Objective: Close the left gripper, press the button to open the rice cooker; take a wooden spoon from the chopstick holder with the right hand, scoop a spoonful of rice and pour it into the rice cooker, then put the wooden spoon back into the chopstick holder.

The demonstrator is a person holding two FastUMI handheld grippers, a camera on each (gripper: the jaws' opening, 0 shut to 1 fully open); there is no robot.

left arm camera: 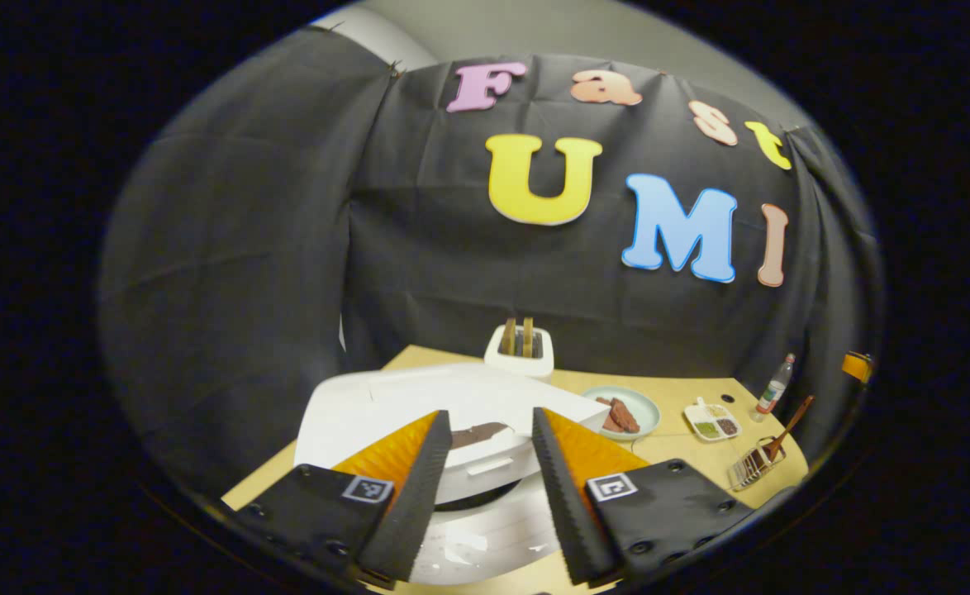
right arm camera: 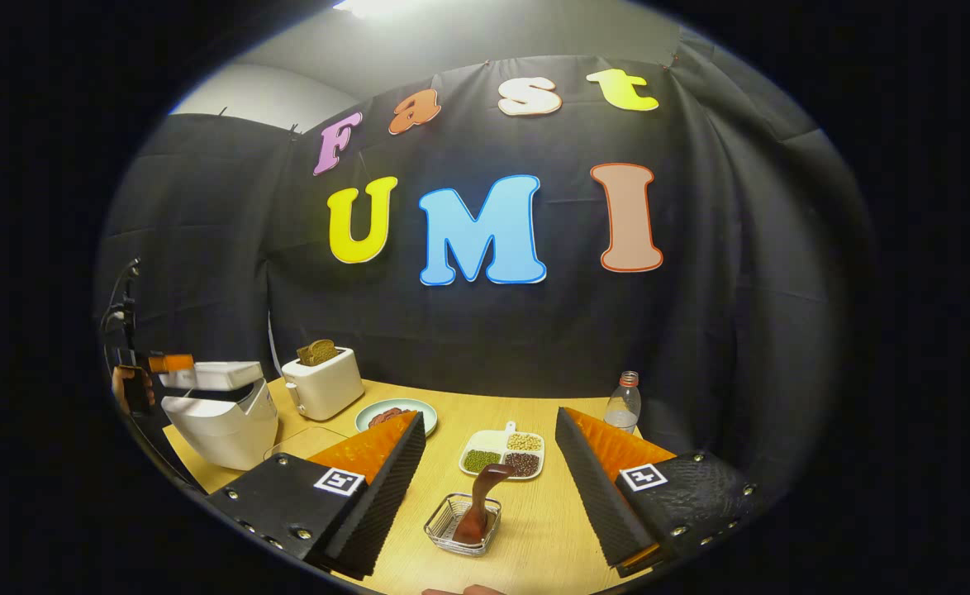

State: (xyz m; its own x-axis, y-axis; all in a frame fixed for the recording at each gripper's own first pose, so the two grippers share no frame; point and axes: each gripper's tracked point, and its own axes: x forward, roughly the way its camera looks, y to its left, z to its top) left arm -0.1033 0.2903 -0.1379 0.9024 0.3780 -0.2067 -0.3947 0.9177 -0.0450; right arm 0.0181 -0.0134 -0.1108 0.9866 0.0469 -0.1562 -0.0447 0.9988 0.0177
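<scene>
Black cloth walled the booth behind a wooden table (right arm camera: pixel 551 529). The rice cooker (left arm camera: pixel 452 430) sat at the table's left end with its lid shut, so nothing looked done yet. The left gripper (left arm camera: pixel 485 487) hovered just above it, jaws wide apart and empty (closing comes first). The right gripper (right arm camera: pixel 489 487) was also open and empty, with the wooden spoon (right arm camera: pixel 481 504) standing in its wire chopstick holder (right arm camera: pixel 462 522) near the front edge.

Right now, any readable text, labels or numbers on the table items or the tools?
None readable.
Bottle: label too small to read.
Rice cooker: any marking too blurred.
Left tool and right tool: square coded markers on the fingers, no words.
</scene>
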